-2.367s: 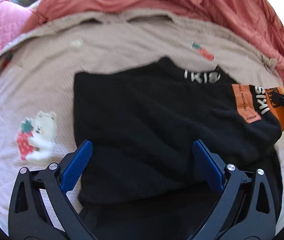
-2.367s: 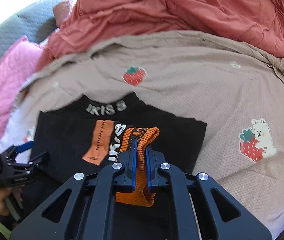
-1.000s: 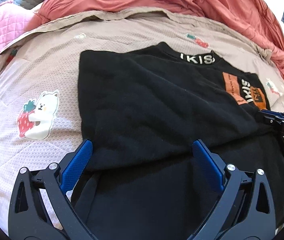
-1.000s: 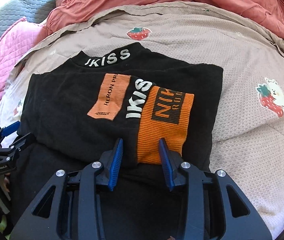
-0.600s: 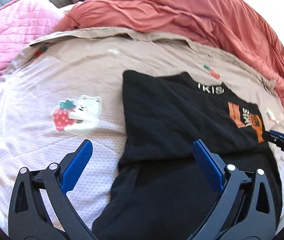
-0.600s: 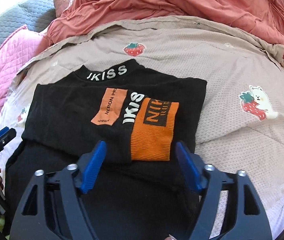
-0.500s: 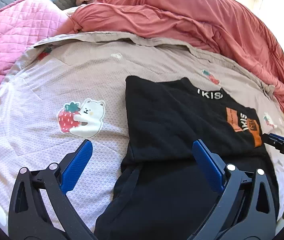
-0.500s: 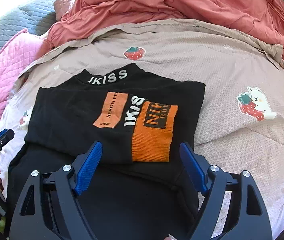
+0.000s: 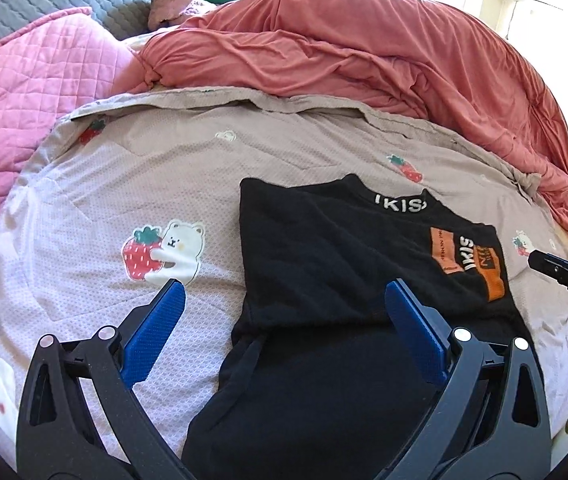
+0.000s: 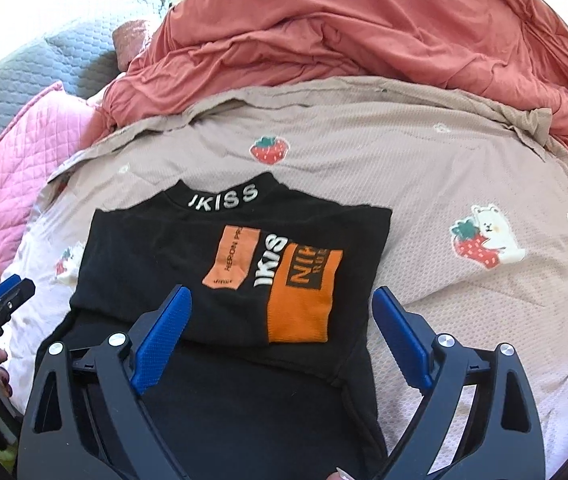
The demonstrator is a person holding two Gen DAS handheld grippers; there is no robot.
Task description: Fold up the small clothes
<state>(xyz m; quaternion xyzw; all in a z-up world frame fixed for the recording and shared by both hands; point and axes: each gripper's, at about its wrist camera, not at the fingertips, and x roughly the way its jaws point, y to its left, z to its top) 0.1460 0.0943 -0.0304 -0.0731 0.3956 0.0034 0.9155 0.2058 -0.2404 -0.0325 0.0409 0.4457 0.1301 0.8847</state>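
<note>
The black top (image 10: pixel 211 272) lies on the beige sheet (image 10: pixel 464 160) near its front edge, sleeve folded across. Left gripper (image 9: pixel 284 332) is spread, empty; right gripper (image 10: pixel 281 336) is opening, nothing pinched. Next, I judge, pinch both hem corners evenly and fold toward the collar.

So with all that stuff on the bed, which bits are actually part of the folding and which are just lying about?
Part of the job:
- black top with its orange cuff
- left gripper, jaws wide, empty
- right gripper, jaws opening, nothing between them

Just lying about:
- strawberry-print bedspread
- coral quilt
- pink quilted pillow
- grey quilted cover
</note>
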